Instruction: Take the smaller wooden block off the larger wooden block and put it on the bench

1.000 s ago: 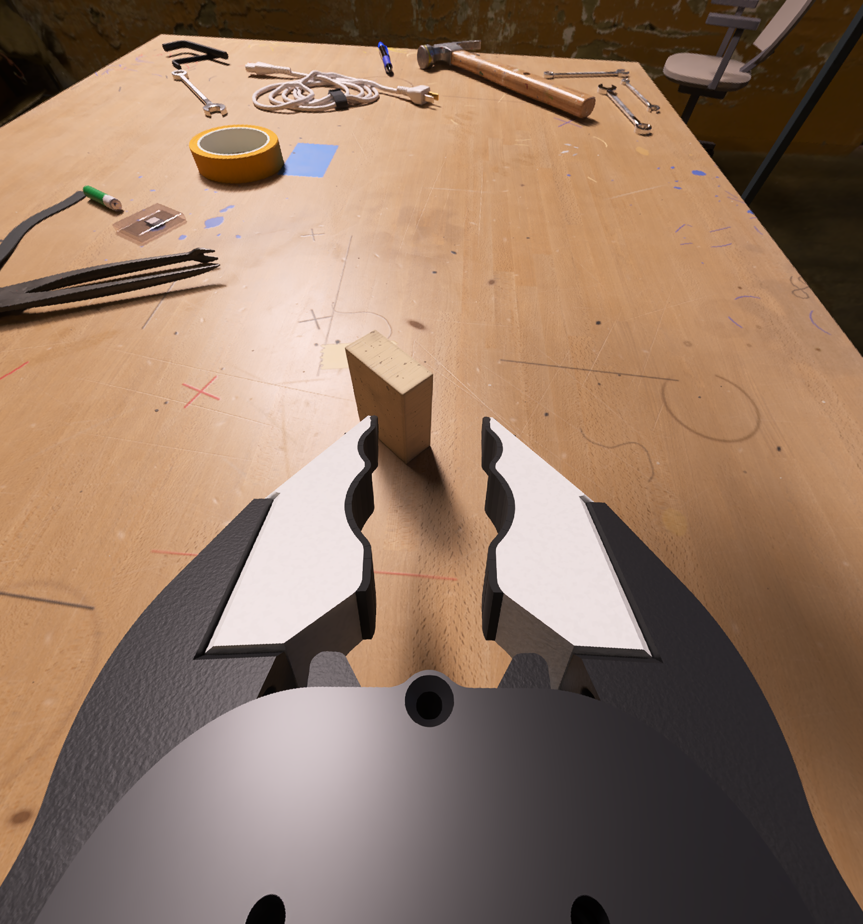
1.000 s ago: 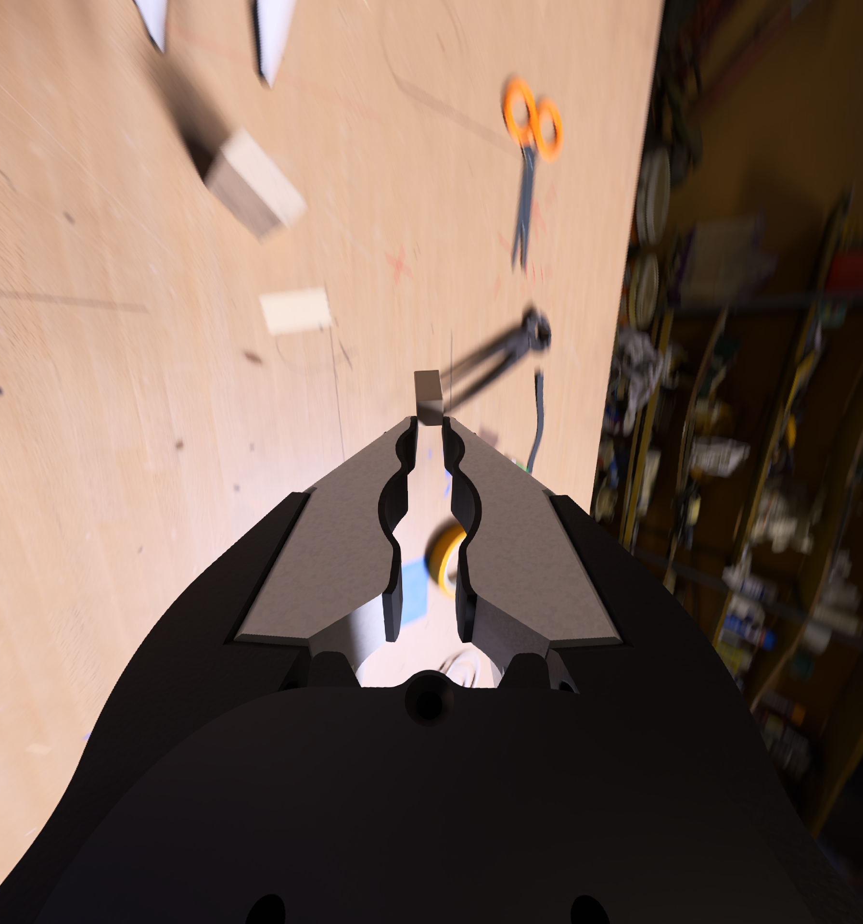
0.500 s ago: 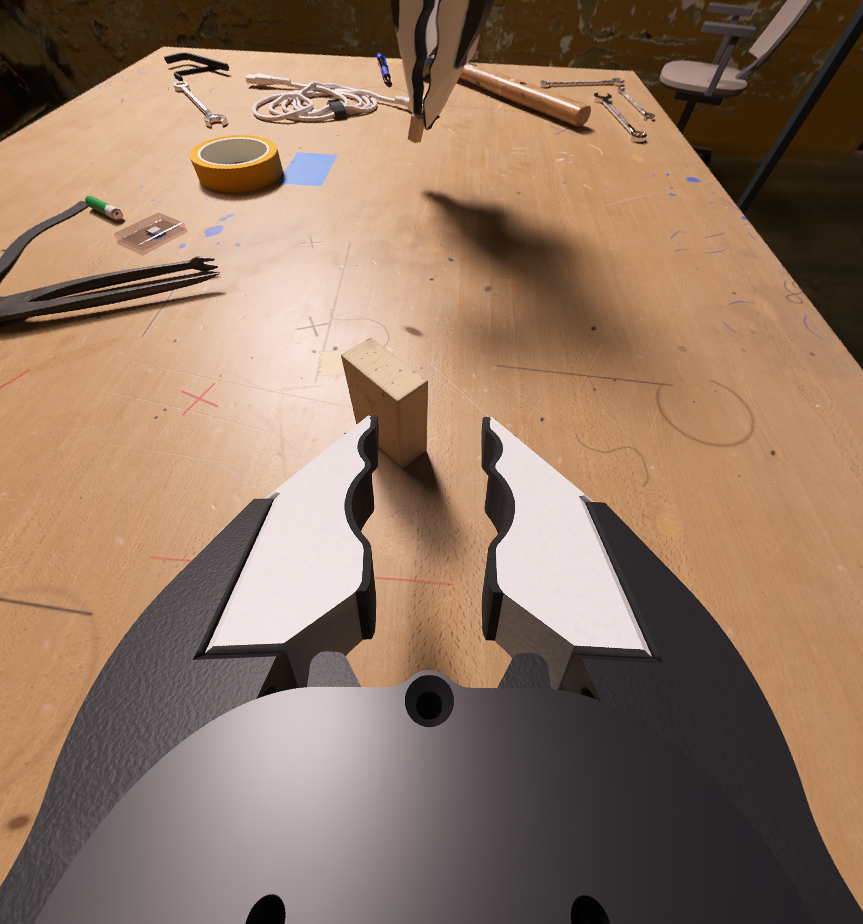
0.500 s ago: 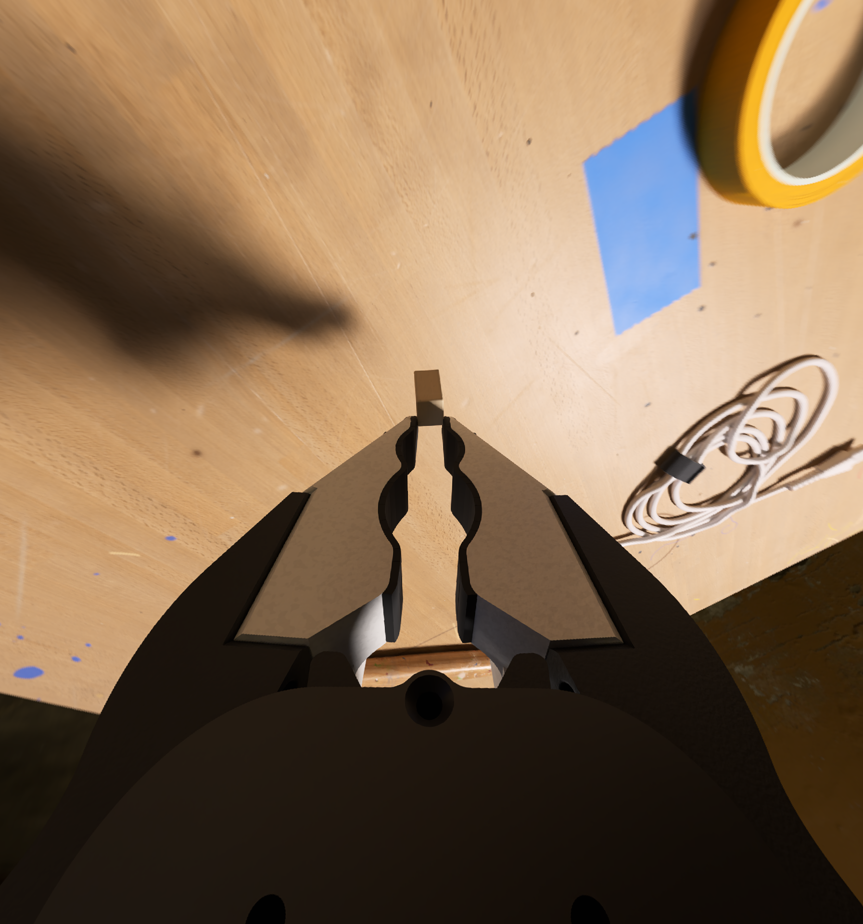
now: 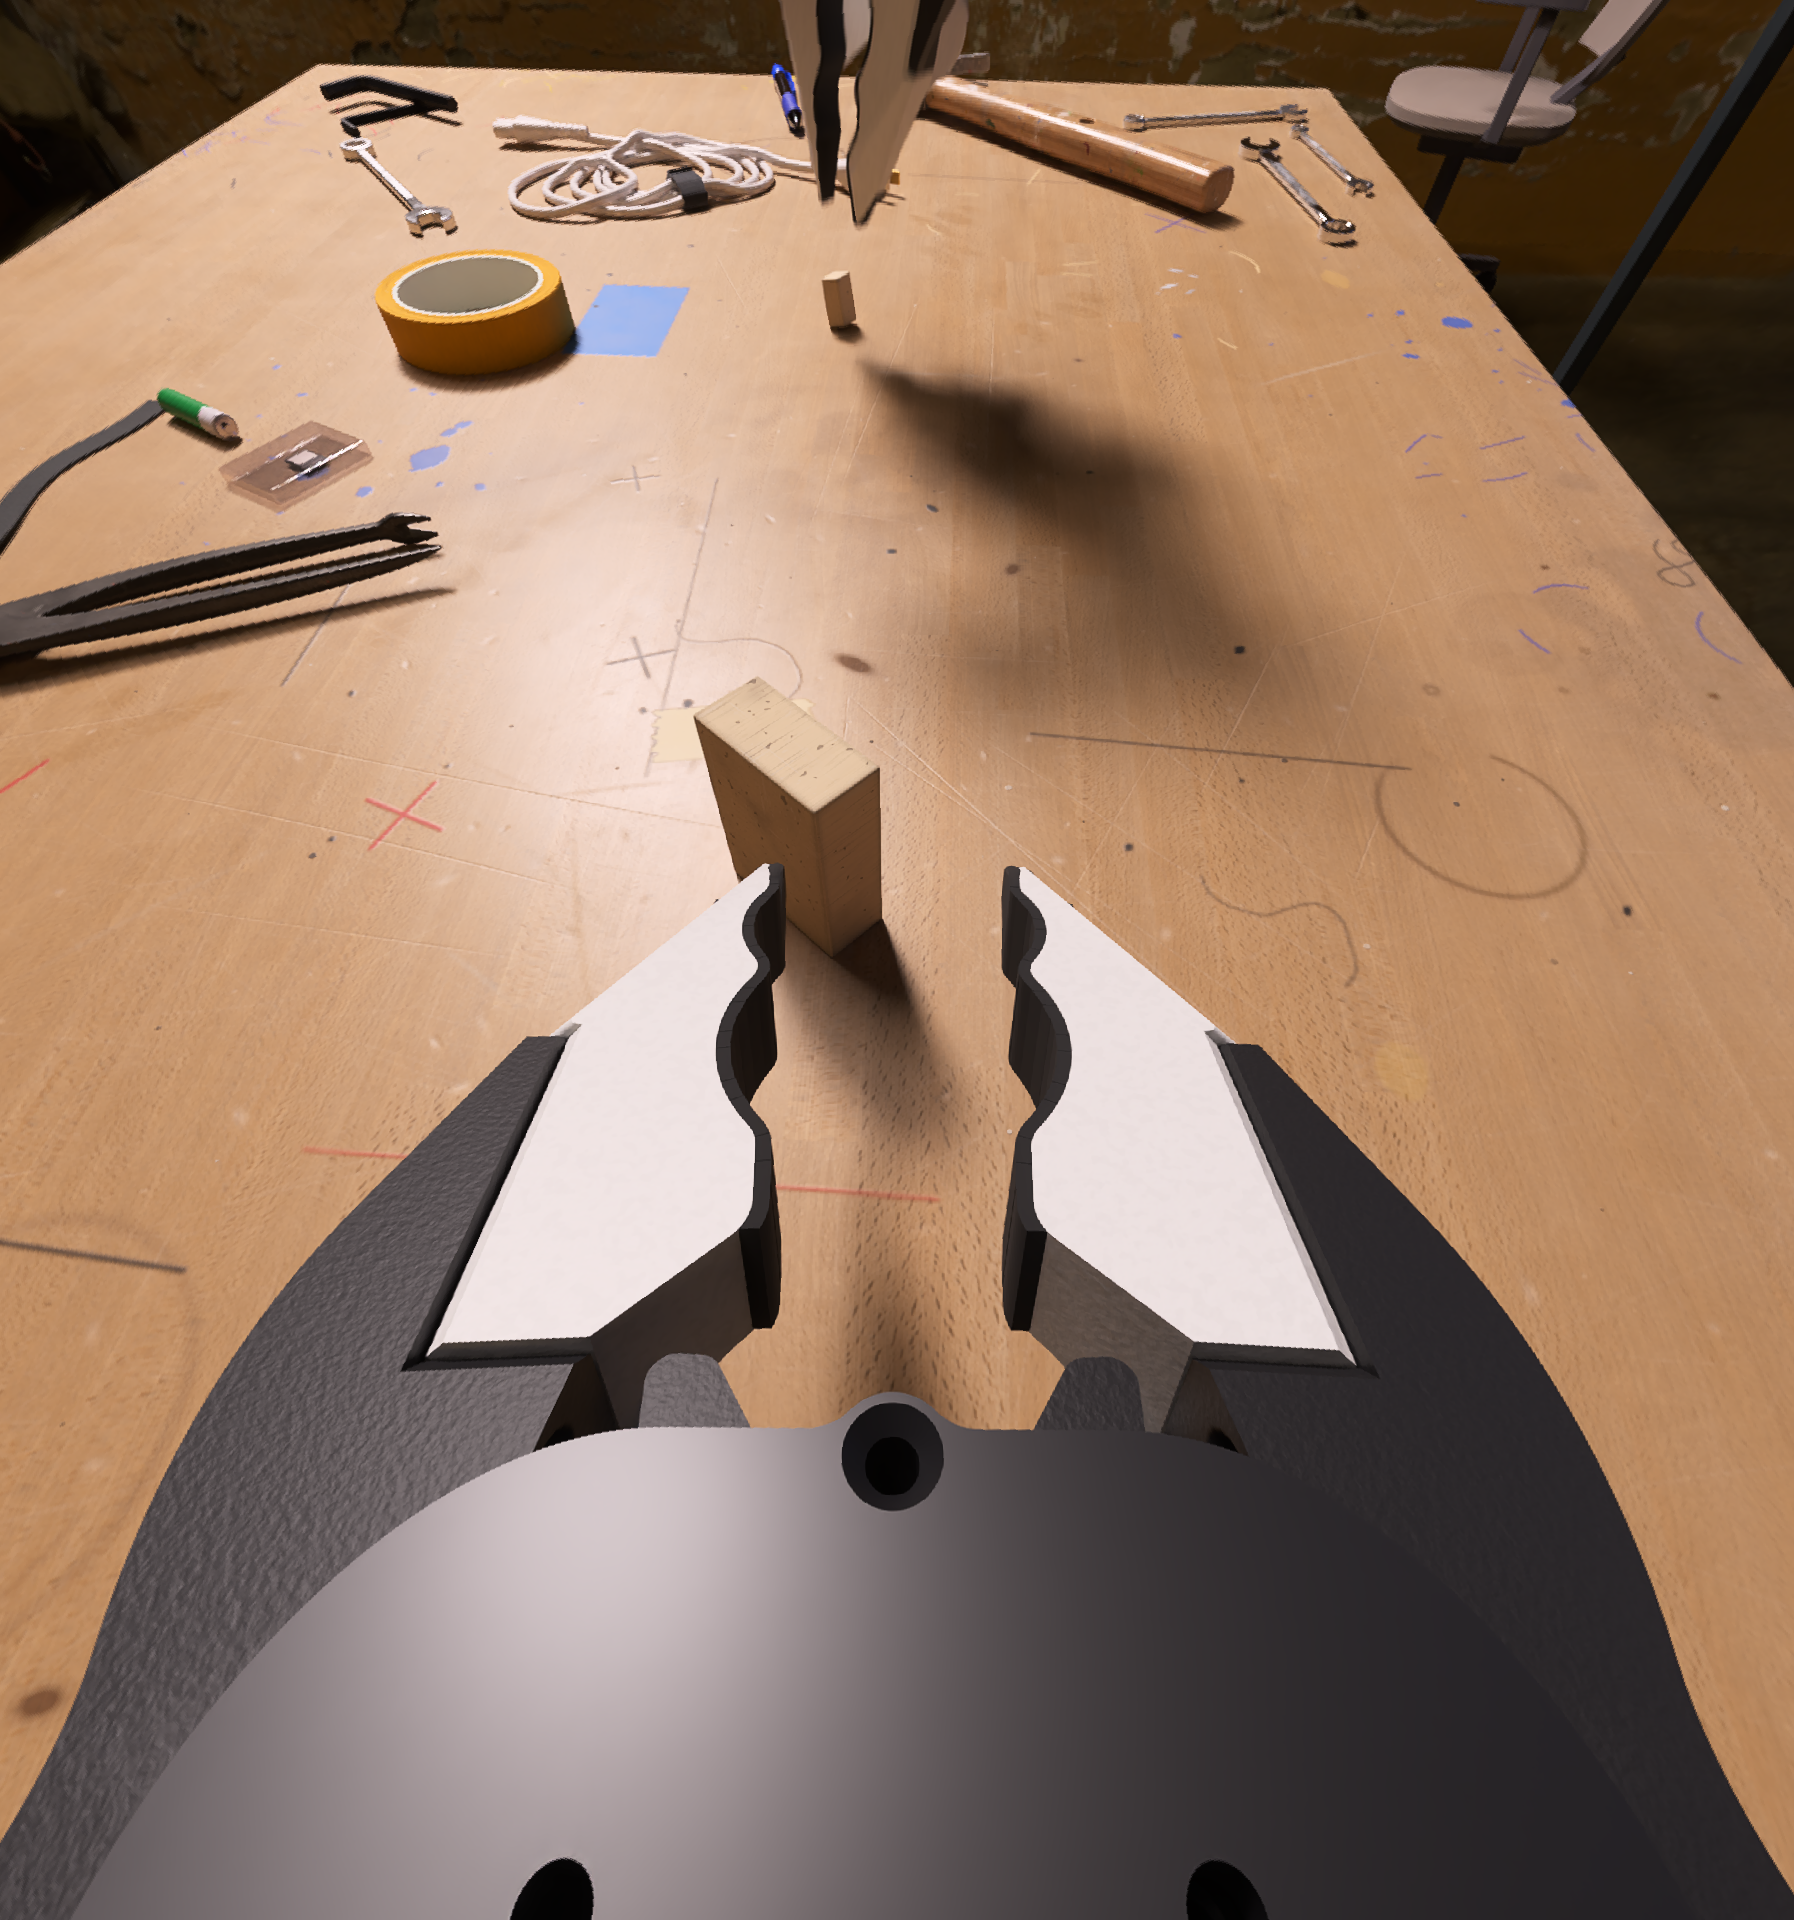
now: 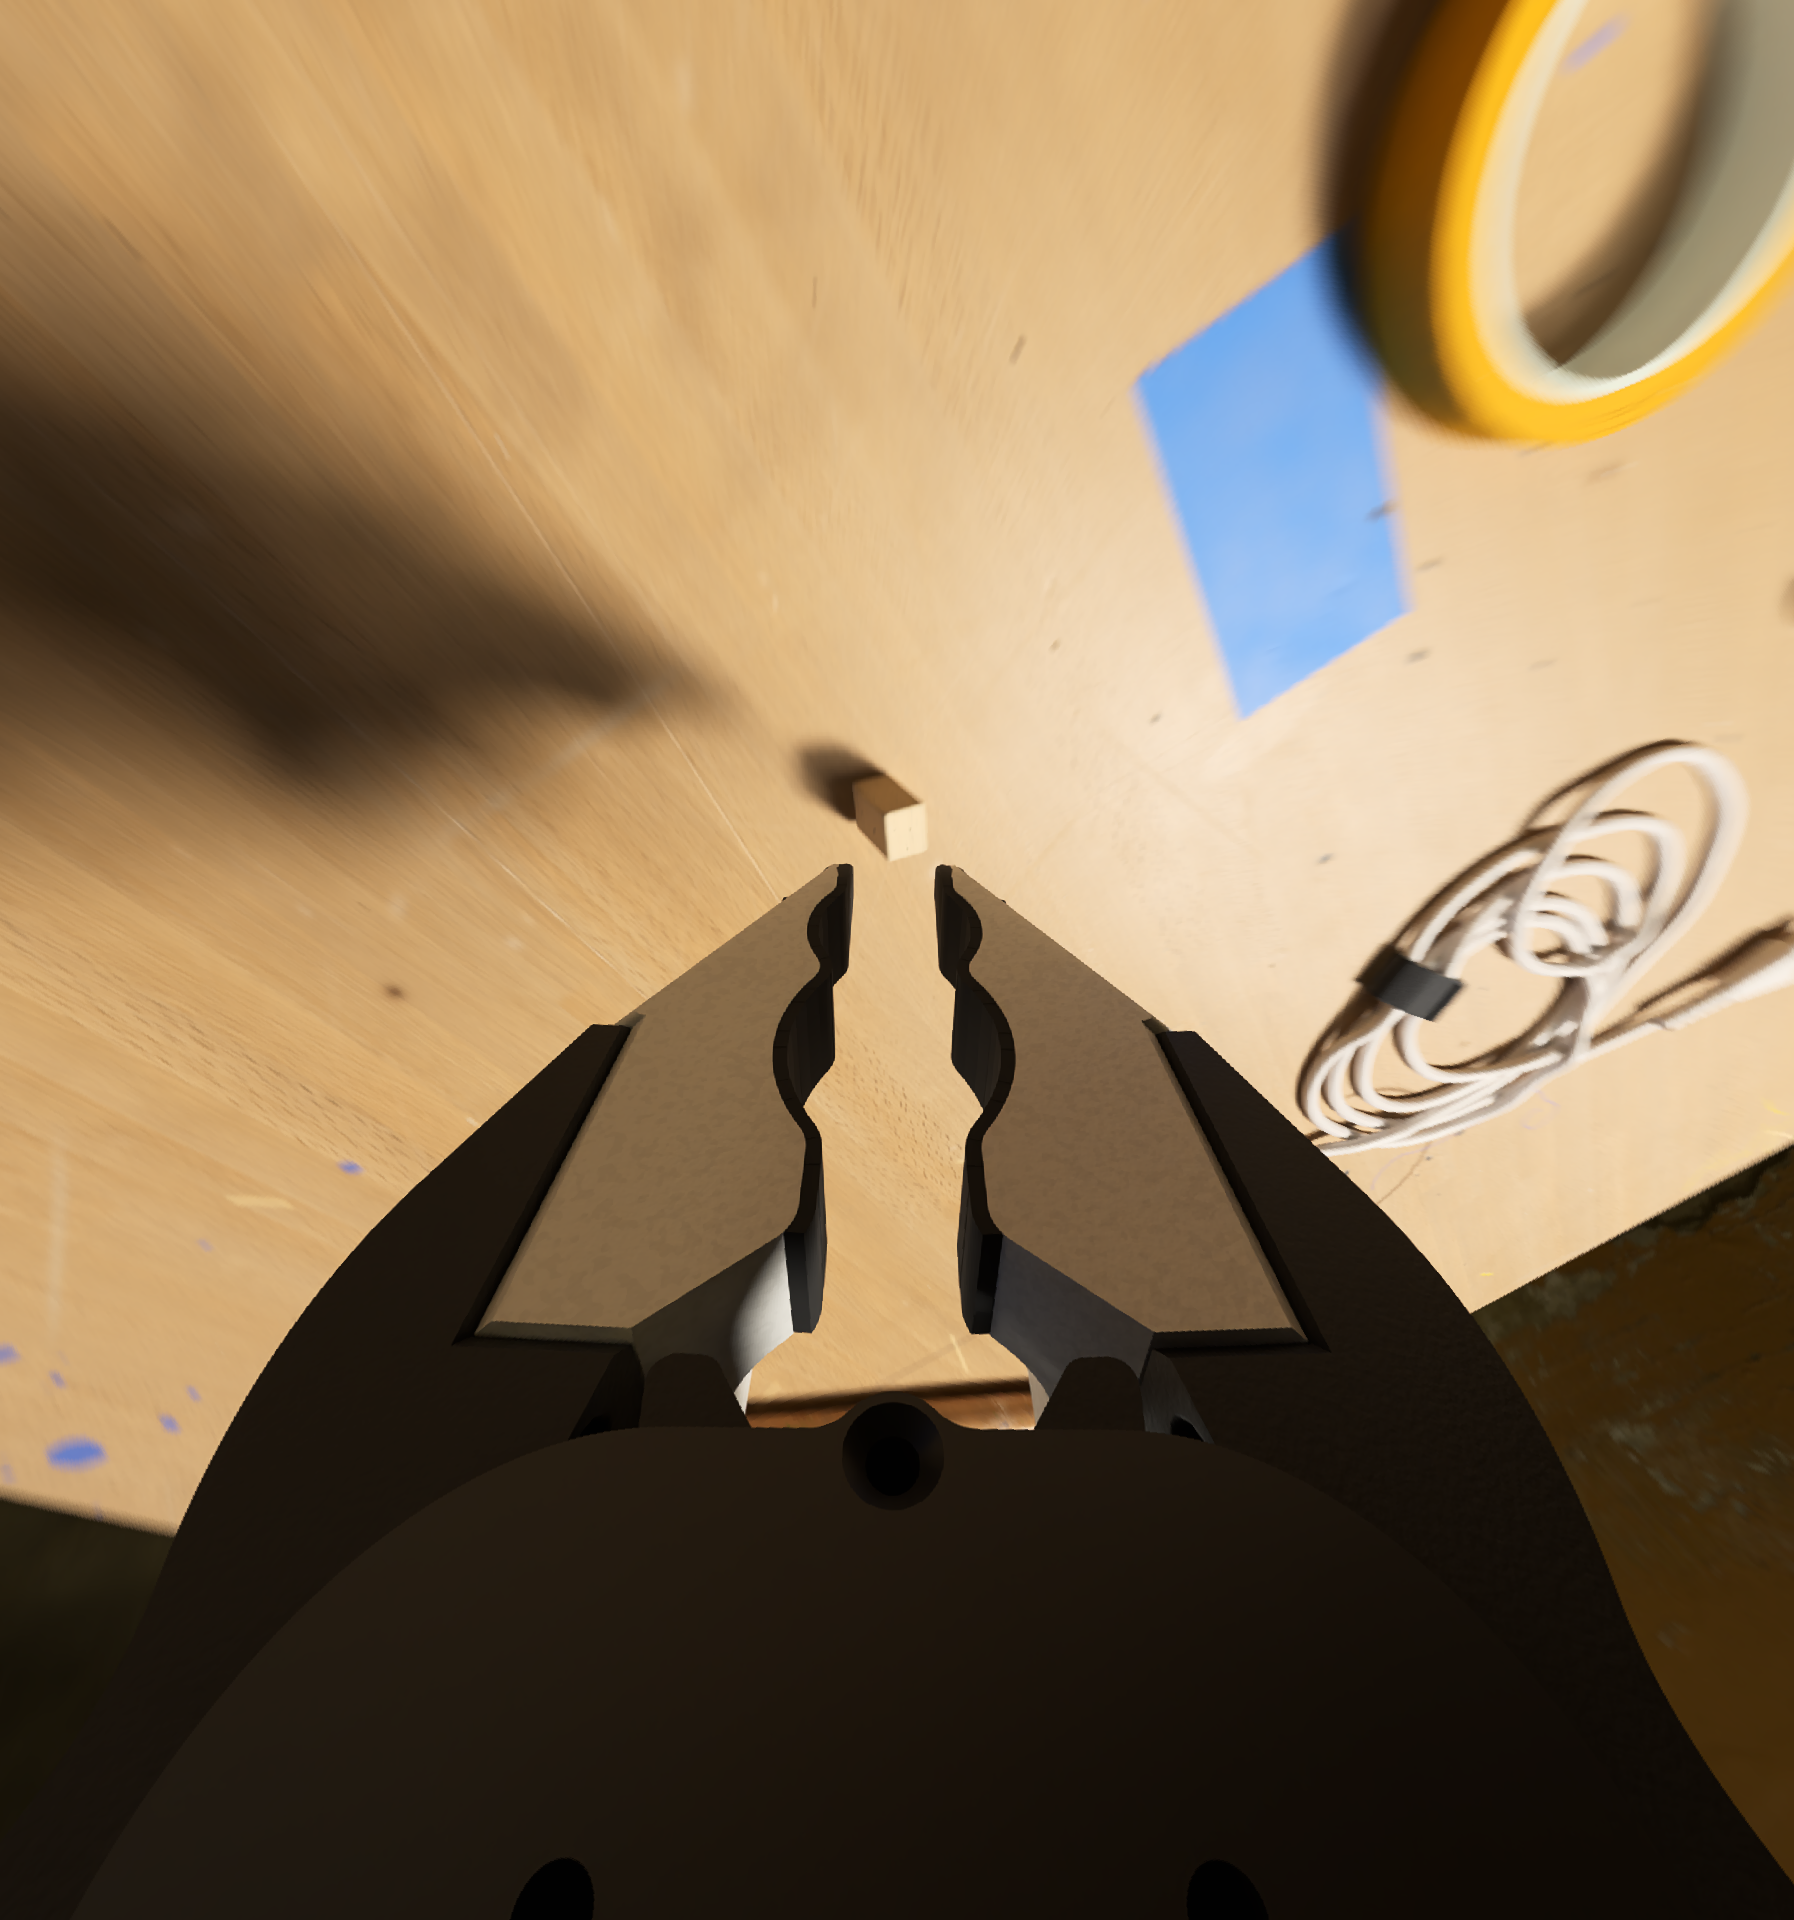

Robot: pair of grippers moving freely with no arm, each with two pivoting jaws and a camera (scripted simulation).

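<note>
The larger wooden block (image 5: pixel 799 810) stands upright on the bench (image 5: pixel 1184 935), just past my left gripper's (image 5: pixel 891 883) open fingers, nearer the left one. The smaller wooden block (image 5: pixel 839 299) stands on the bench far back, apart from the larger one. It also shows in the right wrist view (image 6: pixel 891 816), just beyond my right gripper (image 6: pixel 893 878), which is open and empty above it. The right gripper also shows in the left wrist view (image 5: pixel 843 203), pointing down over the small block.
A yellow tape roll (image 5: pixel 472 310) and a blue patch (image 5: pixel 631 318) lie left of the small block. A white coiled cable (image 5: pixel 644 177), a hammer (image 5: pixel 1080 145), wrenches (image 5: pixel 1298 182) and black tongs (image 5: pixel 176 592) lie around the bench.
The right gripper has opened and let go of the small block, which now stands on the bench below it. The left gripper and the larger block have not moved.
</note>
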